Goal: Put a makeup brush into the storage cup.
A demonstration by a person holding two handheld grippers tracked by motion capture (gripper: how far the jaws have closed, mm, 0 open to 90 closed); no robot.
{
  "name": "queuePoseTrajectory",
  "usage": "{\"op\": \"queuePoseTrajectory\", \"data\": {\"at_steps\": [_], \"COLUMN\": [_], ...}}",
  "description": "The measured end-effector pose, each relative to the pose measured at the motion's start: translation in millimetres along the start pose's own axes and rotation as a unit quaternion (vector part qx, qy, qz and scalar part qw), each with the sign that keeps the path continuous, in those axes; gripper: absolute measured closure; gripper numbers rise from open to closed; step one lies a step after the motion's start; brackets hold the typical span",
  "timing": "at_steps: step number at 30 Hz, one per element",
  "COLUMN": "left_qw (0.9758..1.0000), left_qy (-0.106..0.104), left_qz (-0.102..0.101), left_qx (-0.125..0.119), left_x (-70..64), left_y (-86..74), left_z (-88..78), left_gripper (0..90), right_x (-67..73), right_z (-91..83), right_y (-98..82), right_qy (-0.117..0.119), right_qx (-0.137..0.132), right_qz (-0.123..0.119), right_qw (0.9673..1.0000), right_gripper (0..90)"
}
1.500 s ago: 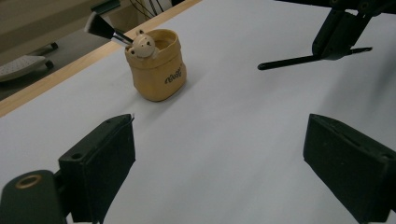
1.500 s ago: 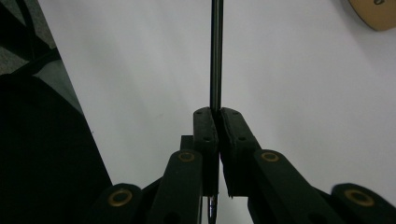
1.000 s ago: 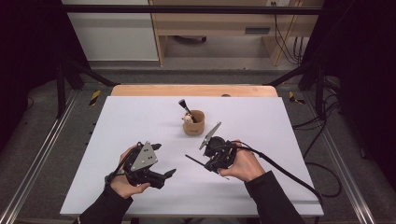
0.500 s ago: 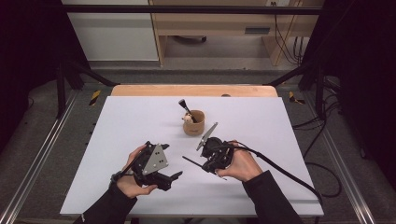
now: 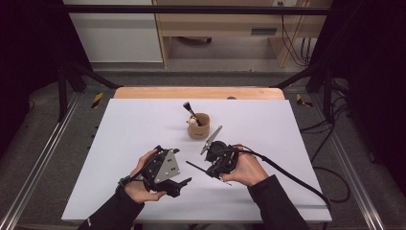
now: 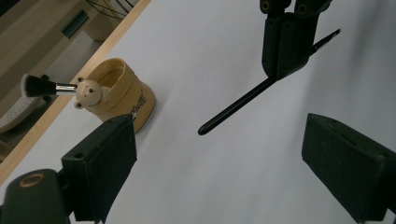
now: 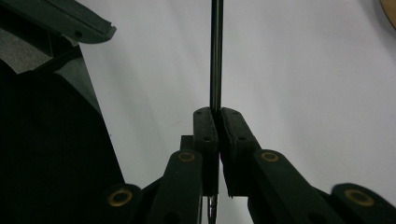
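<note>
A tan cup (image 5: 198,128) stands mid-table, with a black-bristled brush (image 5: 187,108) and a small bear figure (image 6: 88,92) at its rim. In the left gripper view the cup (image 6: 122,88) lies to the upper left. My right gripper (image 5: 209,169) is shut on a thin black stick (image 5: 194,165), which lies low over the table and points left. The right gripper view shows the pads clamped on the stick (image 7: 215,60). My left gripper (image 5: 181,166) stands open, a little to the left of the stick's free end (image 6: 233,107), with nothing between its jaws.
The white table top (image 5: 268,124) ends at a wooden strip (image 5: 198,93) along its far edge. A black cable (image 5: 287,172) trails from the right gripper off to the right. Metal frame rails (image 5: 43,158) flank the table.
My left gripper has moved right, closer to the right gripper and the stick's free end. The right gripper and the stick have kept still.
</note>
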State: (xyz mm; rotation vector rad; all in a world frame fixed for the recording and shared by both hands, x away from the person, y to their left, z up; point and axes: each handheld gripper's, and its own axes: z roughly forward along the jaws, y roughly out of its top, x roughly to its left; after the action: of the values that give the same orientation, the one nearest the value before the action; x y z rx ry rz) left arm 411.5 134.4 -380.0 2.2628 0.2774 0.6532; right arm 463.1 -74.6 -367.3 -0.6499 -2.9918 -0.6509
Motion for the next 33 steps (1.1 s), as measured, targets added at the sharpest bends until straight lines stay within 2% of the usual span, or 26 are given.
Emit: {"op": "queuePoseTrajectory", "data": {"at_steps": [19,33], "left_qw": [0.9987,0.9950], "left_qy": [-0.006,-0.002], "left_qz": [0.050,0.096], "left_qx": [0.010,0.026], "left_x": [-8.9,-17.7], "left_y": [6.2,8.6], "left_z": [12.1,22.2], "left_gripper": [11.3,14.8], "right_x": [1.1,1.9], "right_z": [0.7,1.5], "right_y": [2.1,3.7], "right_qy": [0.013,0.019], "right_qx": [-0.005,0.002], "right_qz": [0.001,0.001], "right_qw": [0.9999,0.9998], "right_gripper": [85.7,85.7]}}
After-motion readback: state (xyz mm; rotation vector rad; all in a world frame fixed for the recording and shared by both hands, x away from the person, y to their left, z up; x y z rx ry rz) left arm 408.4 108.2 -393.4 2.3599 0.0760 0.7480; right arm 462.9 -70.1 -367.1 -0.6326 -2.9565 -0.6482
